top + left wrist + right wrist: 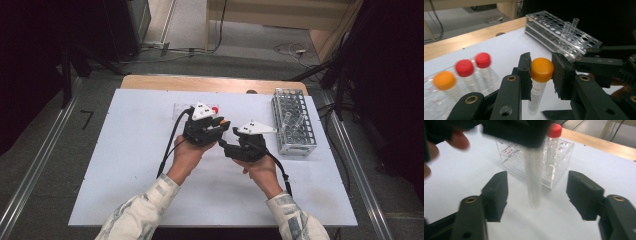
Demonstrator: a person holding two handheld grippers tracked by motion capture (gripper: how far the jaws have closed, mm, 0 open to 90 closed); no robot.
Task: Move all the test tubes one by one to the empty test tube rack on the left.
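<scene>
Pinching an orange-capped tube point(540, 75), left tongs point(541, 72) hang between wide right tongs point(536, 192), seemingly near clear rack point(559, 152).

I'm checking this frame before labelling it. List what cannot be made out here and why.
- Printing on the orange-capped clear plastic tube held by the left gripper: too blurred in the left gripper view.
- That tube's cap in the right gripper view: hidden behind the left gripper's black body.
- Red markings on the clear plastic rack: blurred.
- Contents of the perforated metal rack in the high view: too small.
- Right gripper: open.
</scene>
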